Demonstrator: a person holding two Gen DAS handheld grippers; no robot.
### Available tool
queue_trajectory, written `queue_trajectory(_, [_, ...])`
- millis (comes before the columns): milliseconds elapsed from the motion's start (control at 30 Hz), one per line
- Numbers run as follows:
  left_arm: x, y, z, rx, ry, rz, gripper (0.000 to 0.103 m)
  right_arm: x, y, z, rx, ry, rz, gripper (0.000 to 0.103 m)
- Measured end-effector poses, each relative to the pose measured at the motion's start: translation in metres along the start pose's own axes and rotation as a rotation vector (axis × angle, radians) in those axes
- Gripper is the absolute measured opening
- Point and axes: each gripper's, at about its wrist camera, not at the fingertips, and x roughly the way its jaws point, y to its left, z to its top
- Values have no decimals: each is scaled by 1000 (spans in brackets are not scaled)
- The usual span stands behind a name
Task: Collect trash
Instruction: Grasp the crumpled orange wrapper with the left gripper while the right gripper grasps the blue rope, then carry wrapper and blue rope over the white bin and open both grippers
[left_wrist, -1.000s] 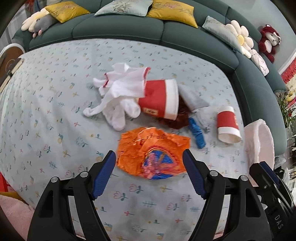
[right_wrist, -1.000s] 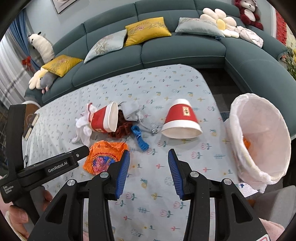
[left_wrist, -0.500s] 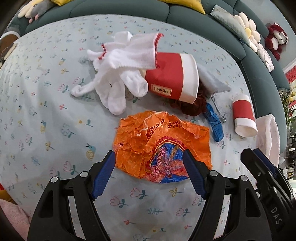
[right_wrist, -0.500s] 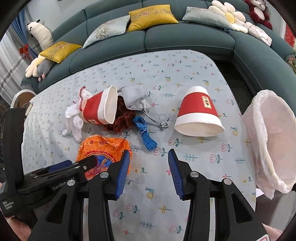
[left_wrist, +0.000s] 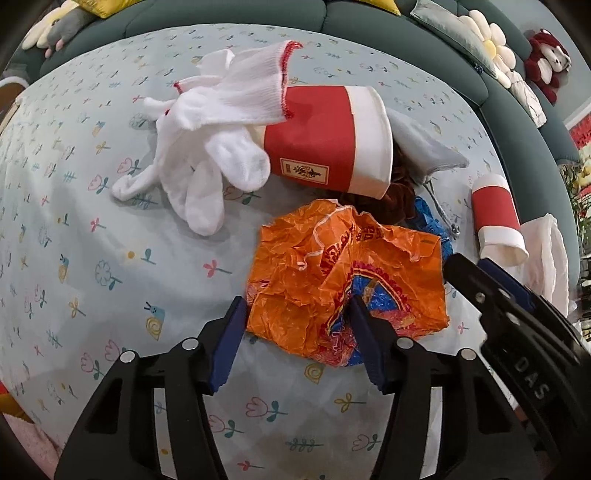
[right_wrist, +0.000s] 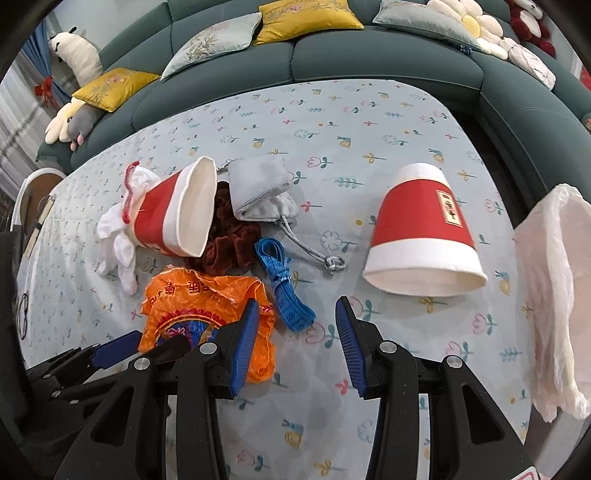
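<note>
A crumpled orange plastic wrapper (left_wrist: 343, 273) lies on the flowered tablecloth; it also shows in the right wrist view (right_wrist: 207, 306). My left gripper (left_wrist: 297, 317) is open, its jaws straddling the wrapper's near edge. My right gripper (right_wrist: 295, 325) is open and empty, just right of the wrapper, near a blue strap (right_wrist: 284, 284). A red-and-white paper cup (left_wrist: 328, 140) lies on its side behind the wrapper. A second cup (right_wrist: 421, 236) lies to the right. A pale trash bag (right_wrist: 554, 295) hangs at the table's right edge.
White gloves (left_wrist: 207, 125) lie against the first cup. A grey drawstring pouch (right_wrist: 262, 192) and a dark red scrunchie (right_wrist: 229, 240) sit behind the strap. A teal sofa (right_wrist: 332, 62) with cushions curves around the table (right_wrist: 332, 122).
My left gripper has moved forward and down until its jaws flank the orange wrapper. My right gripper has moved forward and left, closer to the blue strap and the wrapper.
</note>
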Motion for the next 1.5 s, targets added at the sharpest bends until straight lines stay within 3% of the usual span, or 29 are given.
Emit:
queue_trajectory(300, [2, 1, 7, -24, 5, -5, 55, 21, -5, 1, 11, 37, 16, 21])
queue_trajectory(433, [3, 1, 5, -24, 1, -2, 64, 21, -1, -2, -3, 42, 21, 19])
queue_trajectory(500, [3, -1, 2, -12, -4, 3, 64, 19, -1, -4, -7, 46, 24, 18])
queue_trajectory(533, [3, -2, 1, -7, -6, 1, 61, 18, -1, -5, -7, 47, 25, 17])
queue_trajectory(733, [-5, -11, -1, 31, -19, -56, 15, 1, -4, -15, 9, 31, 33, 17])
queue_trajectory(1233, [-57, -38, -18, 121, -88, -52, 13, -75, -31, -28, 69, -91, 33, 17])
queue_trajectory(1500, [-89, -78, -25, 197, -139, -70, 13, -112, -57, -39, 112, -151, 25, 17])
